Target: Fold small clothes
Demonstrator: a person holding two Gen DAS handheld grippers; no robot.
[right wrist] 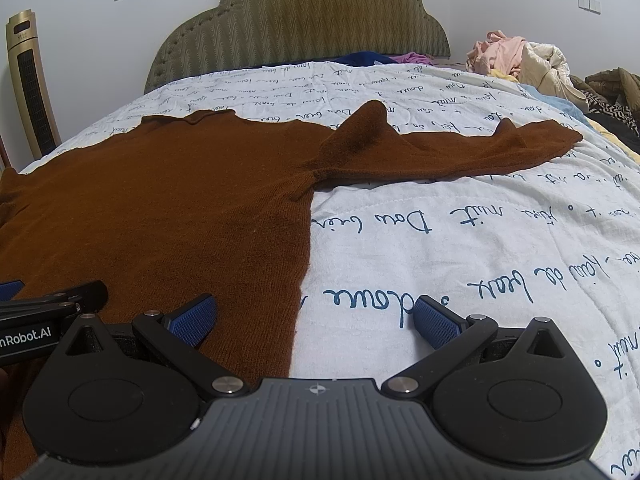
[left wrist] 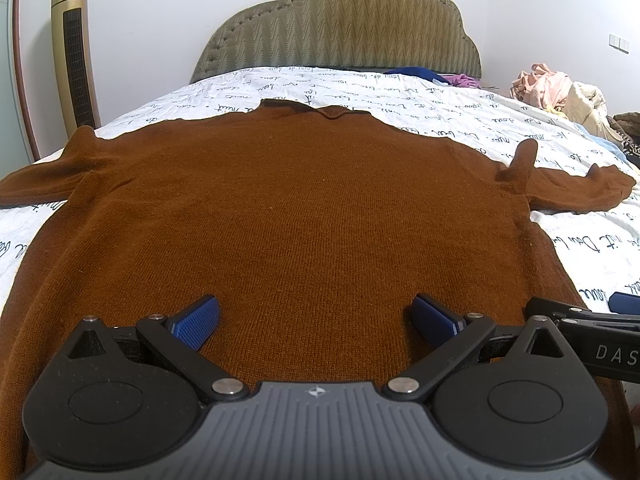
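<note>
Sweater (left wrist: 304,208) in rust-brown knit was the piece to be folded, and it lay face-flat on the white script-printed quilt (right wrist: 480,248), hem towards the cameras and collar towards the padded headboard (left wrist: 340,28).

The left gripper (left wrist: 316,316) hovered low over the hem near the middle of the body, its blue pads (left wrist: 198,320) spread wide with nothing between them. The right gripper (right wrist: 316,316) was likewise wide open and empty, and straddled the sweater's right side edge: one pad over the knit, the other over bare quilt. The two tools sat close together (each showed at the margin of the other's view).

Beyond them the body lay fairly smooth. Both sleeves stretched outward, the right sleeve (right wrist: 460,152) running well out across the quilt, with a raised peak of cloth at its shoulder. Farther off were a gold tower fan (left wrist: 74,48) by the wall and a heap of other clothes (right wrist: 516,56) at the bed's far right.

By my judgement the spreading step looked finished and no fold had begun. The next move probably called for pinching a sleeve or side edge and carrying it across the body; the humped shoulder would want flattening first, or the fold would likely trap a ridge.
</note>
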